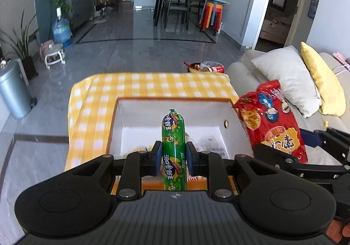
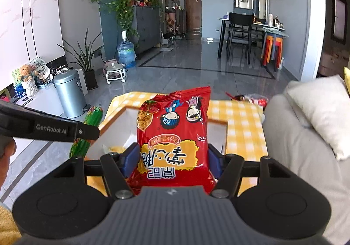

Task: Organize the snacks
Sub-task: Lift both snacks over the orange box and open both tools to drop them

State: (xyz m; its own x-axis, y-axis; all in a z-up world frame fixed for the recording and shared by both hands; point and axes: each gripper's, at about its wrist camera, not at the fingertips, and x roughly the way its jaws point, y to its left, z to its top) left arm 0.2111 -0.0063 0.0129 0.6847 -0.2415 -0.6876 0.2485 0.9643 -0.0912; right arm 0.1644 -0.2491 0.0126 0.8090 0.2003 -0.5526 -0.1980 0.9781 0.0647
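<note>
My left gripper is shut on a green sausage stick and holds it upright above the white box with an orange rim. My right gripper is shut on a red snack bag and holds it over the same box. The red bag also shows at the right of the left wrist view. The green sausage and the left gripper arm show at the left of the right wrist view. Something yellow lies in the box bottom, mostly hidden.
The box sits on a yellow checked cloth over a low table. A grey sofa with white and yellow cushions stands to the right. A bowl of snacks sits beyond the table. A metal bin stands on the left.
</note>
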